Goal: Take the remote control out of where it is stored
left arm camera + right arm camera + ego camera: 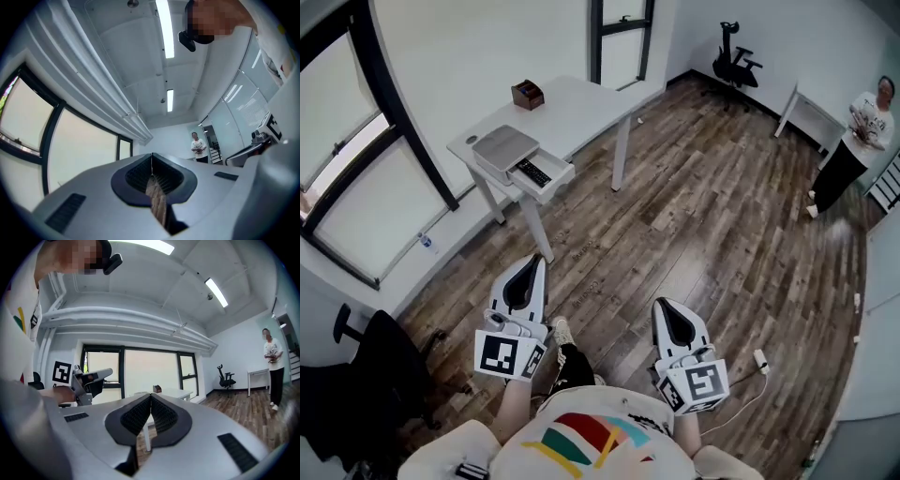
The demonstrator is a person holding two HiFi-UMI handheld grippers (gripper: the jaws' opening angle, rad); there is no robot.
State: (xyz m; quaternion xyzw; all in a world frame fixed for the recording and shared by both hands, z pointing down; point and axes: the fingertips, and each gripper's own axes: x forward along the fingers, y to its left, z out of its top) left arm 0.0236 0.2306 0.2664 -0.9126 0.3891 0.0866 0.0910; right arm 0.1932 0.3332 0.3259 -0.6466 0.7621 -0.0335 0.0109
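The left gripper [534, 264] and right gripper [662, 306] are both clenched on nothing above the wood-plank floor [703, 216], well apart from the white desk [577, 108] at the far left by the windows, where the remote control [532, 172] lies in the open drawer [553, 184].

Bright, even daylight — fisheye-warped edges, sharp focus.

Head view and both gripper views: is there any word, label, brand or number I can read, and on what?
No readable text in any view.
Left gripper, marker cube: black-and-white square pattern, no letters.
Right gripper, marker cube: same kind of pattern.
Remote control in the open drawer: button print too small to read.
Shirt: coloured stripes, no letters.
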